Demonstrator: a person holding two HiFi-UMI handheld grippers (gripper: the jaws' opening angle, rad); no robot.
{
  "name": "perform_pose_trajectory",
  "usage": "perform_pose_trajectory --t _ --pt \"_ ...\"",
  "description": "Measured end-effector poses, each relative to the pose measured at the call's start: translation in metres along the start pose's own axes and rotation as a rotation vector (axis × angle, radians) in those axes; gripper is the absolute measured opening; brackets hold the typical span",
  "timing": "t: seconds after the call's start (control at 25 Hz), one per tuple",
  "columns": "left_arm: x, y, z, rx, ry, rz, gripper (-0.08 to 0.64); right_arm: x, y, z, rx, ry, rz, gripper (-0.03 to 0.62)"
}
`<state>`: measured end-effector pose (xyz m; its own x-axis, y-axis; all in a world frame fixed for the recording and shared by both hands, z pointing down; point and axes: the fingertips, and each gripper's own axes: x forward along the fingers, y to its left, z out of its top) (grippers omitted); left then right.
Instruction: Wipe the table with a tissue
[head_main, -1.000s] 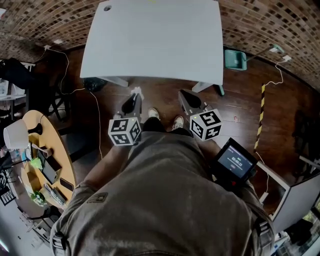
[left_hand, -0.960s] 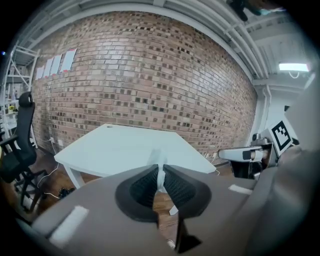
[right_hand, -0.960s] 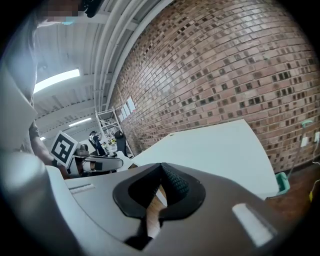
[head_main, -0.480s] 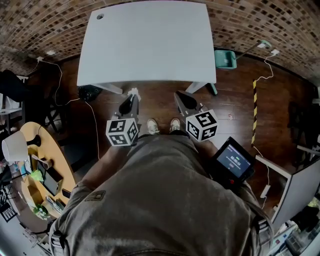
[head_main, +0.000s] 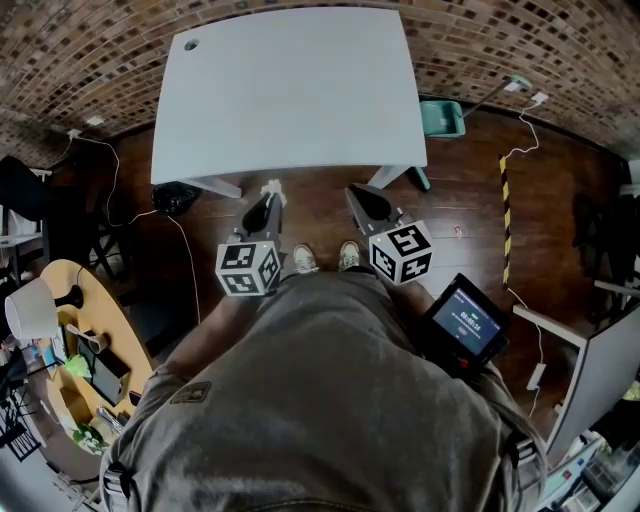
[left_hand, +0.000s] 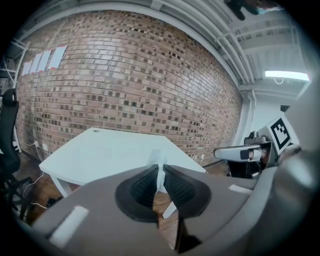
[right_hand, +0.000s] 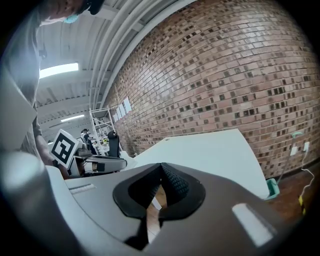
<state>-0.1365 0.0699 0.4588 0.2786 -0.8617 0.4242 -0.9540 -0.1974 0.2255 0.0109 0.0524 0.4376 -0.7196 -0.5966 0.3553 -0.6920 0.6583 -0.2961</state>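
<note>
Two grippers are held low in front of the person's body. Left gripper (head_main: 262, 212): jaws clenched on the tissue (left_hand: 159, 170), a thin white strip pinched upright between the pads with a tuft above the tips, presumably carried forward so it meets the surface first. The white table (head_main: 290, 90) lies ahead, apart from both tools, so wiping is judged not yet begun. Right gripper (right_hand: 161, 170): jaws closed tip to tip with nothing between them, apparently idle beside its partner. Not verifiable: the tissue's full size, most of it being buried between the pads; the person's hands, covered by the torso in the head view; any dirt on the tabletop.
</note>
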Motion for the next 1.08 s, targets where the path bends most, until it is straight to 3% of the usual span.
perform_pose_trajectory --t 1.08 --pt "0.012 -0.003 -0.004 0.005 0.028 -0.016 0.032 0.006 -0.004 -0.005 0.002 0.018 0.010 0.012"
